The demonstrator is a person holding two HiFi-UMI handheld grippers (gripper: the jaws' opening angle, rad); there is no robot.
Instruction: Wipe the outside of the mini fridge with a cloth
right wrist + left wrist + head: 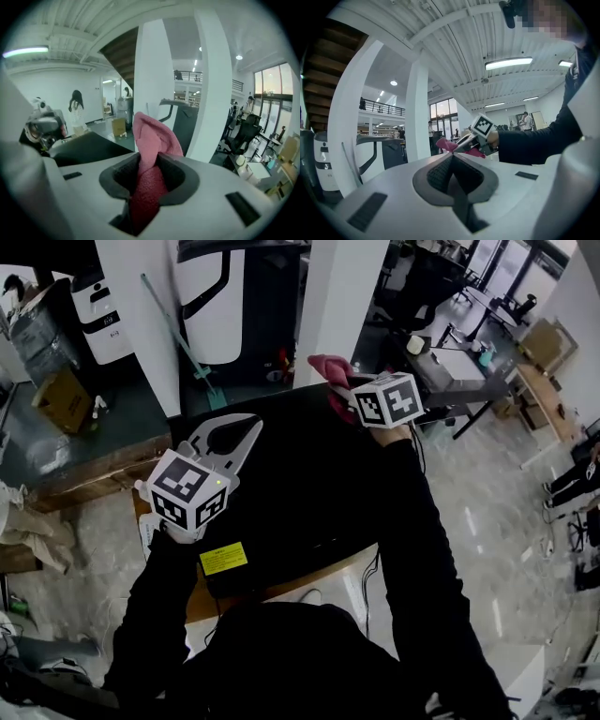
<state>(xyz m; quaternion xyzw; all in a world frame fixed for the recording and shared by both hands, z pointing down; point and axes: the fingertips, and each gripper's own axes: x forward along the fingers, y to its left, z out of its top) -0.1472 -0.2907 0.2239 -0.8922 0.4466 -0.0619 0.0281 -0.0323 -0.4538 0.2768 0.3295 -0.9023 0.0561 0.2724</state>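
I look down on the black mini fridge, which has a yellow sticker on its near left side. My right gripper is at the fridge's far edge, shut on a pink cloth that sticks out past its jaws. The right gripper view shows the cloth bunched between the pads, with the fridge's black top to the left. My left gripper hovers over the fridge's left part, jaws shut with nothing in them. In the left gripper view its pads meet, and the right gripper with the cloth shows beyond.
The fridge stands on a wooden table. White pillars rise just behind it. A cardboard box and a long-handled tool are at the back left. A desk stands to the right. A person stands far off.
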